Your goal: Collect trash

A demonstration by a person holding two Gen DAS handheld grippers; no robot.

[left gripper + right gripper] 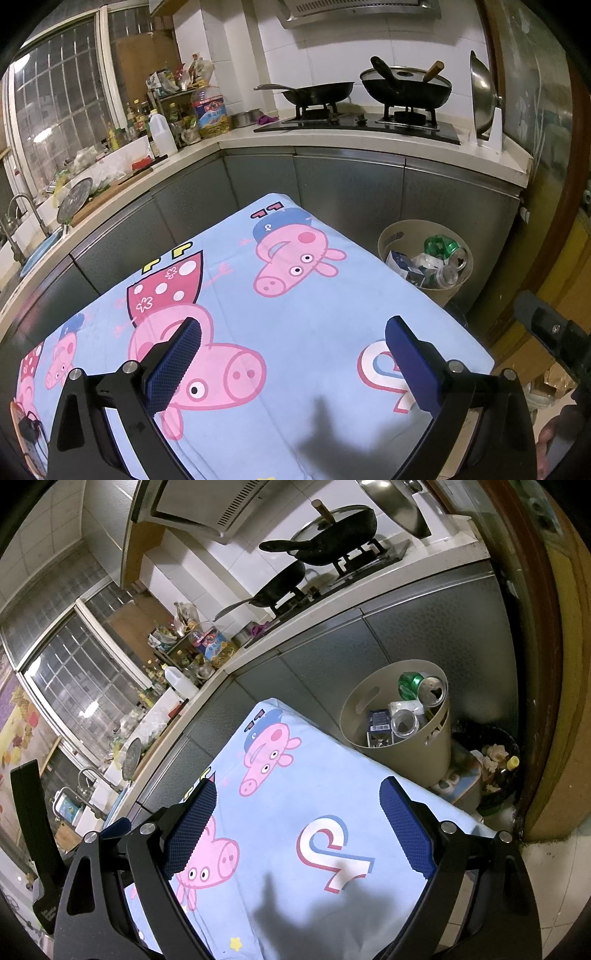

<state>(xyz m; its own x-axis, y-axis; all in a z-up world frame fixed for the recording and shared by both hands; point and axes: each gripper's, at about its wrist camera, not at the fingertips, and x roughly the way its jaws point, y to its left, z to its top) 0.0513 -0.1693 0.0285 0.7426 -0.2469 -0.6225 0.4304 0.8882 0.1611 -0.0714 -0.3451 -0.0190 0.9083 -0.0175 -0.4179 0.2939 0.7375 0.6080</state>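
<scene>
A beige waste bin [391, 236] [369, 686] stands on the floor past the table's far right corner. Inside it lie a green can [441, 246] [410, 683], a clear plastic bottle [445, 275] [404, 722] and a dark blue carton [404, 264] [379, 720]. My left gripper [293, 334] hovers open over the light blue cartoon tablecloth [314, 314], nothing between its blue pads. My right gripper [298, 797] is open too, above the same cloth [295, 786], with the bin ahead and to its right. No loose trash shows on the cloth.
Grey cabinets and a pale counter wrap the far side, with a gas hob [354, 122], two black pans [317, 92] [332, 539], bottles [162, 133] and a sink [33, 254] at left. A second dark bin with scraps [495, 760] sits by the brown door frame.
</scene>
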